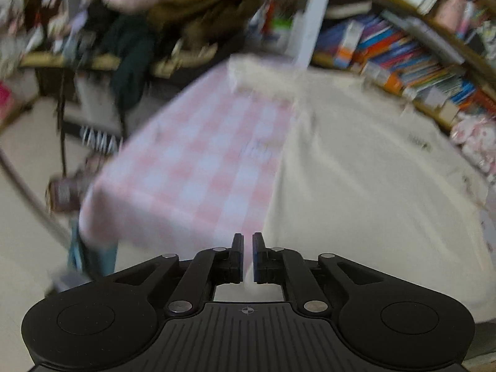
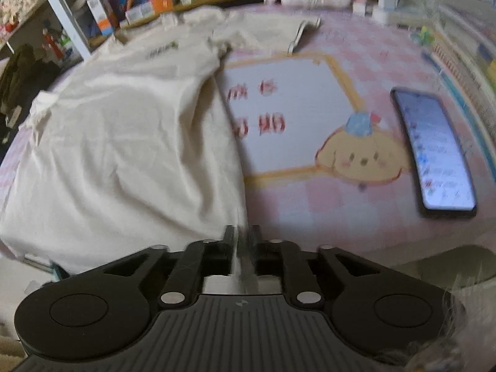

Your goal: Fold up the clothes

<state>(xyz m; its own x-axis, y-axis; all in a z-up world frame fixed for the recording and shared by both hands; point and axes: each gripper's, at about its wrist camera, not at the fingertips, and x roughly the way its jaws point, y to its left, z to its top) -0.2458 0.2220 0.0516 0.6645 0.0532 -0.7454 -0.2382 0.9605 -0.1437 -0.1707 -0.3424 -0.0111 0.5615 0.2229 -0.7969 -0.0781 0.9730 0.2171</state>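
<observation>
A cream T-shirt (image 1: 365, 167) lies spread flat on a table with a pink checked cloth (image 1: 198, 167). In the left wrist view its left edge runs down to my left gripper (image 1: 247, 241), whose fingers are nearly together with pale fabric in the thin gap. The right wrist view shows the same T-shirt (image 2: 124, 142) on the left half of the table. Its near right corner rises into my right gripper (image 2: 242, 235), which is shut on a strip of the cloth. Both views are motion-blurred.
A phone (image 2: 440, 155) with a lit screen lies at the right, beside a puppy picture (image 2: 359, 155) printed on the tablecloth (image 2: 325, 204). Bookshelves (image 1: 403, 59) stand behind the table. Clothes hang on a cluttered bench (image 1: 130, 59) at the far left, beyond the table edge.
</observation>
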